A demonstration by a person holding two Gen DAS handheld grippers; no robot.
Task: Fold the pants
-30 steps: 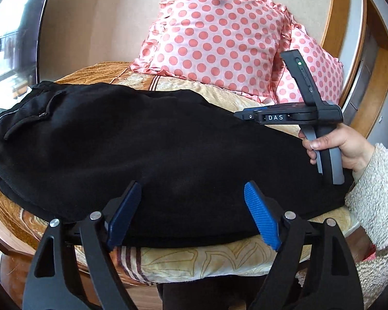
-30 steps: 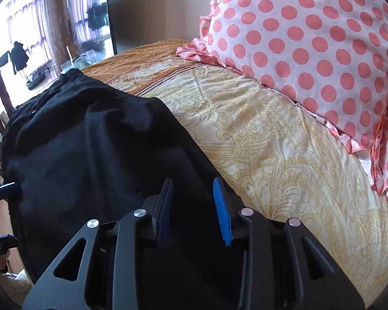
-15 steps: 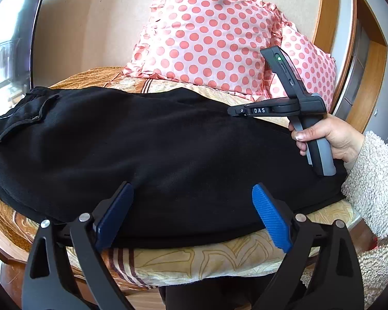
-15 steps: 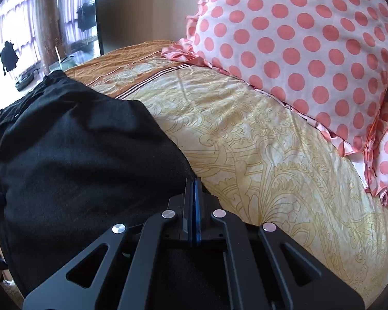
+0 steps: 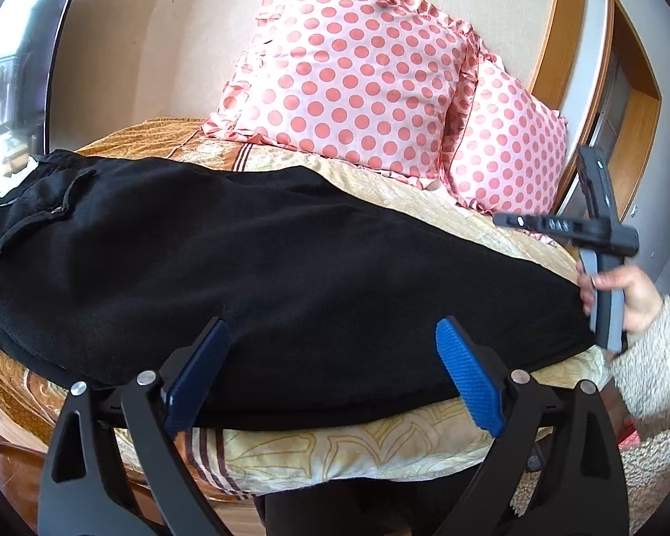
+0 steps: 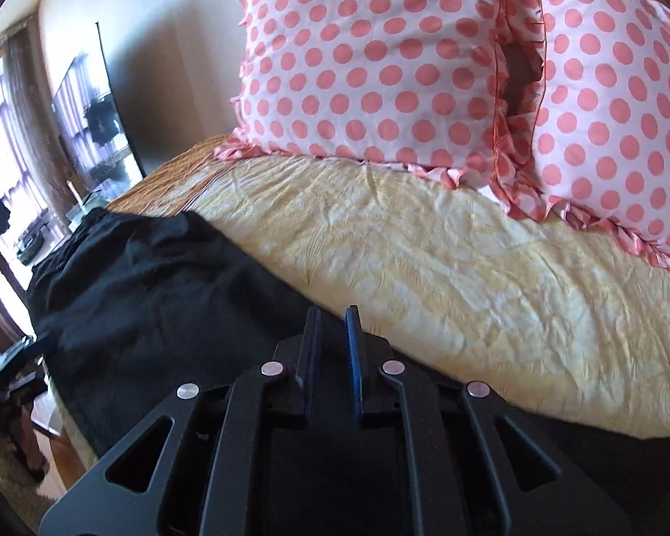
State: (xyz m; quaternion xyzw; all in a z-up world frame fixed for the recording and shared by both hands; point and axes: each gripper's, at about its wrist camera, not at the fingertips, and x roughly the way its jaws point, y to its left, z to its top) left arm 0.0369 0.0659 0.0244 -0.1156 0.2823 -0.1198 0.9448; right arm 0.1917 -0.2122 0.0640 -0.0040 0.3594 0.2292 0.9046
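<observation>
Black pants (image 5: 254,263) lie flat along the bed's near edge, waistband with drawstring at the left, leg ends at the right. My left gripper (image 5: 330,348) is wide open, hovering over the pants' near edge with nothing between its blue pads. My right gripper (image 6: 332,330) shows a narrow gap between its pads, above the leg end of the pants (image 6: 165,295); nothing shows between them. In the left wrist view the right gripper (image 5: 603,241) is held in a hand at the far right, above the leg end.
Two pink polka-dot pillows (image 5: 353,85) stand at the head of the bed. A yellow patterned bedspread (image 6: 446,277) covers the bed (image 5: 290,451). A dark screen (image 6: 116,102) stands at the left. A doorway (image 5: 621,102) is at the right.
The right gripper shut, then opened a little, and has moved right and up towards the leg end. The left gripper stayed wide open and drew back slightly.
</observation>
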